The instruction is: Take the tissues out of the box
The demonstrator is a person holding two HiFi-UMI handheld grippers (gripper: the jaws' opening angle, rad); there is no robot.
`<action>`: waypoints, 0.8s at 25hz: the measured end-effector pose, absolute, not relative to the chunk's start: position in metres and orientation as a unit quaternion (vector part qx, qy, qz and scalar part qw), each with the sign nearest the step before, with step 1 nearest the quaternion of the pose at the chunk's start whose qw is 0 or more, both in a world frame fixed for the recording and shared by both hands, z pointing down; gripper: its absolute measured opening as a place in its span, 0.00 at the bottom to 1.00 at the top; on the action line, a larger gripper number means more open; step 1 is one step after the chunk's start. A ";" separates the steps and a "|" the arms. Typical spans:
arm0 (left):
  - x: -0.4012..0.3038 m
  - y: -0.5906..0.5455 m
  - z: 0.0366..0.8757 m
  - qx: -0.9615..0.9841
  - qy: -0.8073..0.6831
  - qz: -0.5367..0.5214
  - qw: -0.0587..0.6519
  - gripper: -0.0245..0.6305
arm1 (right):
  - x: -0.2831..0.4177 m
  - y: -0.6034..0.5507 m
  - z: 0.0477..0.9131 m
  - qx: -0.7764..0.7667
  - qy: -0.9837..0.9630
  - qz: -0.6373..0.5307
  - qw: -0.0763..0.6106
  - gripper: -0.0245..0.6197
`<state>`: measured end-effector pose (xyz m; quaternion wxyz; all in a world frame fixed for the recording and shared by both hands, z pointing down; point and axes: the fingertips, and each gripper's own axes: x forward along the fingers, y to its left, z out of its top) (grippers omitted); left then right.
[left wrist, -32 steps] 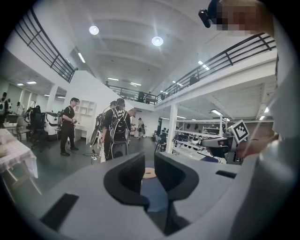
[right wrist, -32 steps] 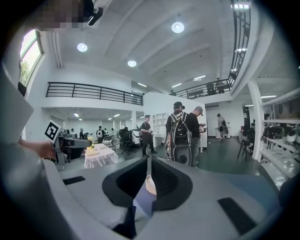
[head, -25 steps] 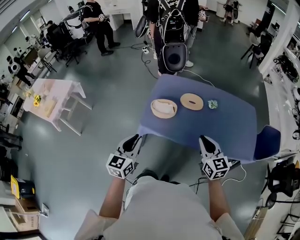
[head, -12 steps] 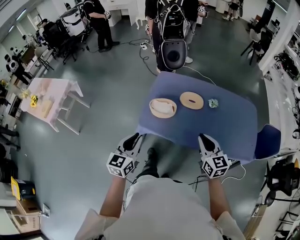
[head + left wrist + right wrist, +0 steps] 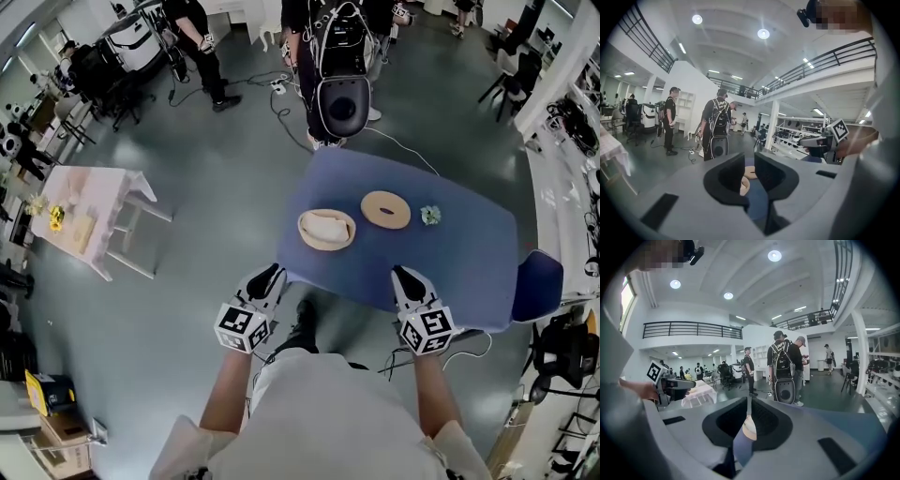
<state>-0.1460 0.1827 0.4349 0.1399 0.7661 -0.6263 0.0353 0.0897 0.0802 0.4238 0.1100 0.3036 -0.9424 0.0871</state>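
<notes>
left gripper (image 5: 272,274) just off the near-left corner of the blue table (image 5: 459,262), jaws apart w/ a clear gap, nothing betw them. right gripper (image 5: 405,275) over the near edge, jaws drawn to a thin slit, empty. further in: round box (image 5: 327,230) w/ whitish tissues inside, lid (image 5: 385,209) flat just beside it, small green wad (image 5: 430,215) right of that. ppl (image 5: 192,47) stand beyond.

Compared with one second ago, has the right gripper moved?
Yes: the right gripper has come closer to the box on the table.
</notes>
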 end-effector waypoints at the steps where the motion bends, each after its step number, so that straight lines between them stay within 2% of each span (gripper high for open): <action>1: -0.150 0.173 0.436 0.769 -0.623 0.039 0.141 0.15 | 0.083 0.072 0.426 0.305 -0.942 0.090 0.112 0.11; 11: -0.218 0.089 0.445 0.790 -0.590 0.055 0.156 0.15 | 0.013 0.003 0.441 0.327 -0.930 0.112 0.128 0.11; 20: -0.254 0.027 0.452 0.815 -0.553 0.070 0.160 0.15 | -0.012 -0.037 0.449 0.362 -0.913 0.119 0.145 0.11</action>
